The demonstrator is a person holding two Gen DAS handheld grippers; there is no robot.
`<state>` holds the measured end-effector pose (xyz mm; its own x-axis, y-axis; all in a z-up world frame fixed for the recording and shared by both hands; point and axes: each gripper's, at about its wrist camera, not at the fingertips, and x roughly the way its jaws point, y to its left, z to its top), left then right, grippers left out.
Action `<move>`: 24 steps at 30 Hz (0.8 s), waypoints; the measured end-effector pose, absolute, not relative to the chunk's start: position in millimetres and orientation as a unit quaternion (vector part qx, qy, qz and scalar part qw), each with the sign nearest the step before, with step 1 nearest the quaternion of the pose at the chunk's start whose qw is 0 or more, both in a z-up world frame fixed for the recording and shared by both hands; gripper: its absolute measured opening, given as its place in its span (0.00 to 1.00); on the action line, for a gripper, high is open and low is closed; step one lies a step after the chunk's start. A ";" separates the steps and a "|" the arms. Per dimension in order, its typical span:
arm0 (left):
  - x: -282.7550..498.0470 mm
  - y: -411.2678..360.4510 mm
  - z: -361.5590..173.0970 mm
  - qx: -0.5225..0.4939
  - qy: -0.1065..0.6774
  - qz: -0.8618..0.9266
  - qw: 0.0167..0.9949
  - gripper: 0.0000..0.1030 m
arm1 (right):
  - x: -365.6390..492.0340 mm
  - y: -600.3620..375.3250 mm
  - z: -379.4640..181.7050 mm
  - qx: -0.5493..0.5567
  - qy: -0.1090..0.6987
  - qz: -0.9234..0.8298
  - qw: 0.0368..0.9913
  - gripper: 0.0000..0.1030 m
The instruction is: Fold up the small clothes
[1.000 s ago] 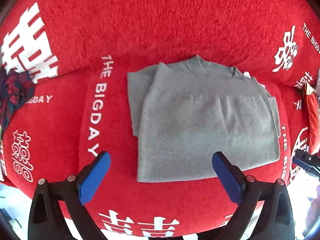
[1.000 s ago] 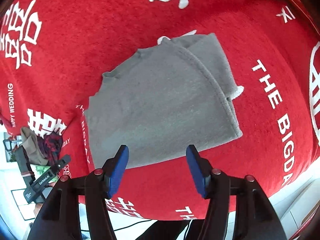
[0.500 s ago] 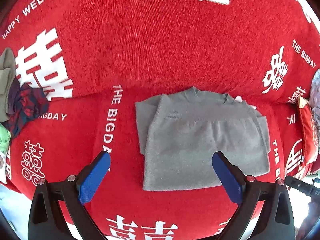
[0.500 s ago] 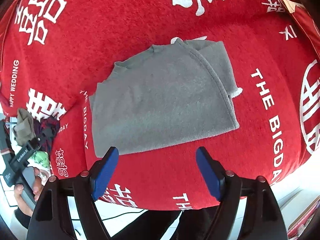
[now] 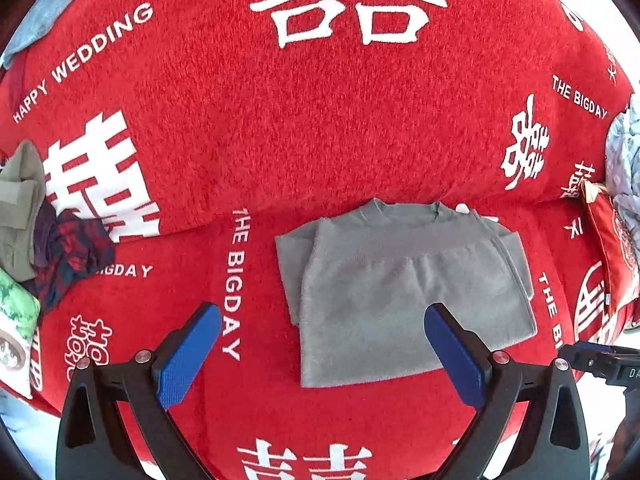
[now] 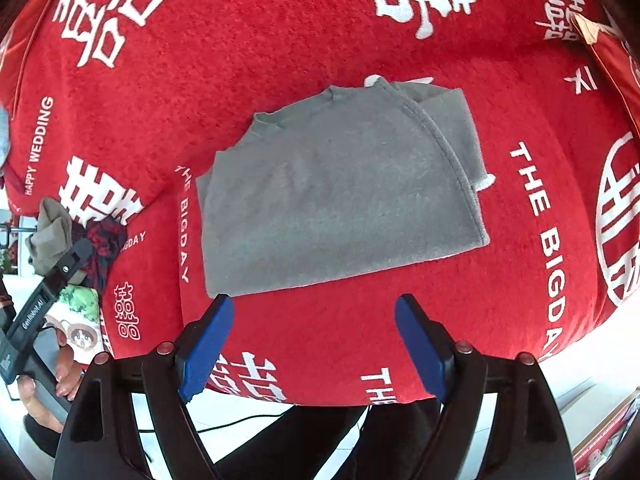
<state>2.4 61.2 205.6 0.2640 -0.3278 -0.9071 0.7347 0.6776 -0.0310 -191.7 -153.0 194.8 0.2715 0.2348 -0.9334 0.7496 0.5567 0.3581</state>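
The grey sweater (image 5: 404,296) lies folded flat on the sofa (image 5: 320,120) seat, collar toward the backrest, sleeves tucked under. To finish well, I'd judge the next fold should take the near hem with both claws at once and carry it evenly to the collar (no dragging). The left claw (image 5: 322,354) and right claw (image 6: 314,344) both hover wide apart and empty above the seat's front edge, clear of the cloth.

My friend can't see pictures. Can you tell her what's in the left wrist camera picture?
A folded grey sweater lies flat on a red sofa cover printed with white wedding words. The left claw, with blue pads, is wide open in front of it, holding nothing. More clothes are piled at the left edge.
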 end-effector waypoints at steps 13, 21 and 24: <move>-5.3 89.5 182.1 0.248 0.540 -0.302 0.745 0.99 | -179.2 -129.2 195.0 0.441 0.580 -0.179 0.662 0.82; -1.5 102.5 176.0 0.229 0.562 -0.298 0.737 0.99 | -171.8 -117.7 195.3 0.435 0.590 -0.171 0.658 0.82; 0.5 106.1 176.0 0.218 0.568 -0.298 0.736 0.99 | -167.8 -113.2 196.2 0.433 0.592 -0.167 0.659 0.82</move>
<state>0.5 106.1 176.0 0.1772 -0.1900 -0.9657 0.6858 0.7276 -0.0173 -167.8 -113.2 196.2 0.2436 0.2927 -0.9246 0.7321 0.5698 0.3733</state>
